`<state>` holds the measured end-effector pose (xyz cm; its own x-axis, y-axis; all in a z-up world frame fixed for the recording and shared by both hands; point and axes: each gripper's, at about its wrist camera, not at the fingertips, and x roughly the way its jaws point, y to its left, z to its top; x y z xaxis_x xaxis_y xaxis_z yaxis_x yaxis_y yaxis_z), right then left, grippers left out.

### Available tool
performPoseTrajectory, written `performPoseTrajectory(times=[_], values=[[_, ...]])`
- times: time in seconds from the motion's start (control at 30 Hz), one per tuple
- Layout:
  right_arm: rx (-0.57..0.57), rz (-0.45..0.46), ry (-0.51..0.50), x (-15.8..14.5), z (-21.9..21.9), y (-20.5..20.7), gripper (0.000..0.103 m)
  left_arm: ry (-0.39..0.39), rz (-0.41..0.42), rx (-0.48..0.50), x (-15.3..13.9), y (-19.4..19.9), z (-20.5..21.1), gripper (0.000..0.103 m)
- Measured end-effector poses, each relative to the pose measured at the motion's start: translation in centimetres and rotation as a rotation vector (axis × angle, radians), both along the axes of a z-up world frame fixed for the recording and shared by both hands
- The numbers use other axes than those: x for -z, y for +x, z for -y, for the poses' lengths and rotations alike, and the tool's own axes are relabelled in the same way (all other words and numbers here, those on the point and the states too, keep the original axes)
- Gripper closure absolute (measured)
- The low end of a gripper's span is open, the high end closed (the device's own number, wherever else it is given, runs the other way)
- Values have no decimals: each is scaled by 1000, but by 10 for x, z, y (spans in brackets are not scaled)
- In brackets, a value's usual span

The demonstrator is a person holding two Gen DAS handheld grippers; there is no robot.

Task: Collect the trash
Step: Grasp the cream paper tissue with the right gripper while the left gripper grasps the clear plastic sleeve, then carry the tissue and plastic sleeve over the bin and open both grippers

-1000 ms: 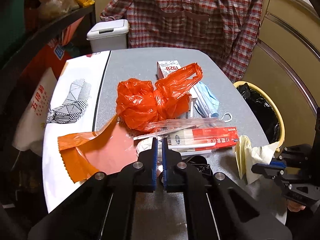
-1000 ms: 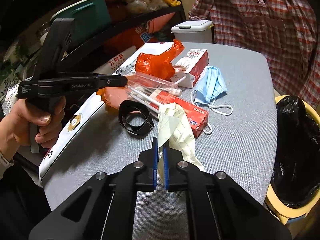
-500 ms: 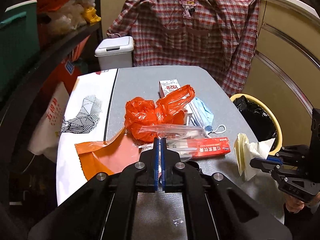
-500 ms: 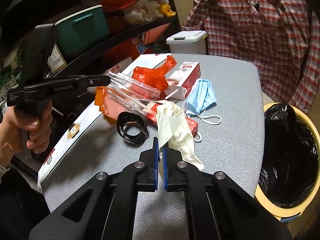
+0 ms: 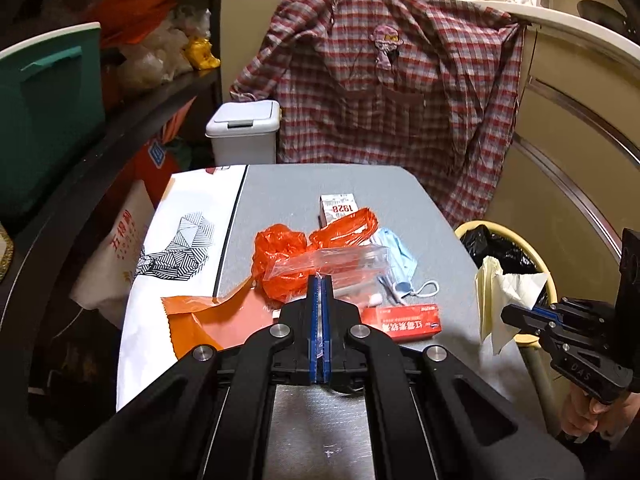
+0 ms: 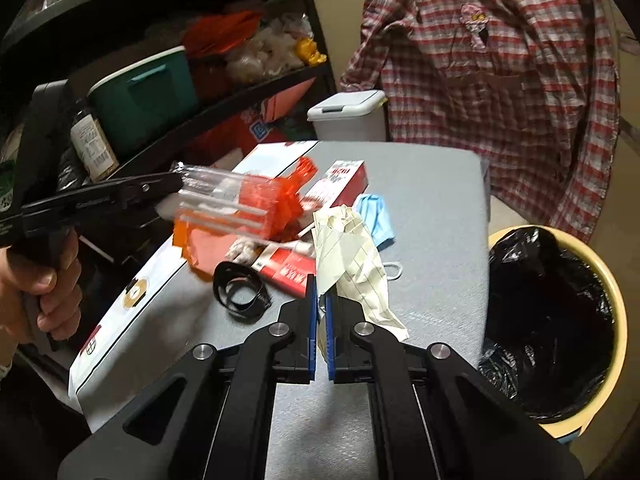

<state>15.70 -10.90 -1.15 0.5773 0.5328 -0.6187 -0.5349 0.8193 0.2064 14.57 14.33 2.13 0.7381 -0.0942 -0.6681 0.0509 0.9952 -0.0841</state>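
My left gripper is shut on a clear plastic bag and holds it above the grey table; the bag also shows in the right wrist view. My right gripper is shut on a crumpled cream lined paper, lifted off the table; the paper also shows in the left wrist view. The yellow bin with a black liner stands right of the table. An orange bag, a red box and a blue face mask lie on the table.
A black band lies on the table by a white printed bag. A red-white carton lies further back. A small white lidded bin and a hanging plaid shirt are behind. Dark shelves stand left.
My left gripper has risen and pulled the clear plastic bag up off the pile. My right gripper has lifted the paper higher and moved toward the bin.
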Motion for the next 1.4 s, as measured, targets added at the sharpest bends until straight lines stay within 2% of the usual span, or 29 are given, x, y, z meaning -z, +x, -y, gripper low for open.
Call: performPoseTrajectory(times=[0.5, 0.97, 1.4], values=[[84, 39, 40, -16, 30, 12, 99, -22, 51, -28, -13, -6, 15, 101], [138, 62, 44, -23, 53, 18, 99, -50, 79, 4, -24, 0, 41, 101], [243, 91, 66, -34, 102, 30, 99, -70, 104, 28, -32, 10, 73, 101]])
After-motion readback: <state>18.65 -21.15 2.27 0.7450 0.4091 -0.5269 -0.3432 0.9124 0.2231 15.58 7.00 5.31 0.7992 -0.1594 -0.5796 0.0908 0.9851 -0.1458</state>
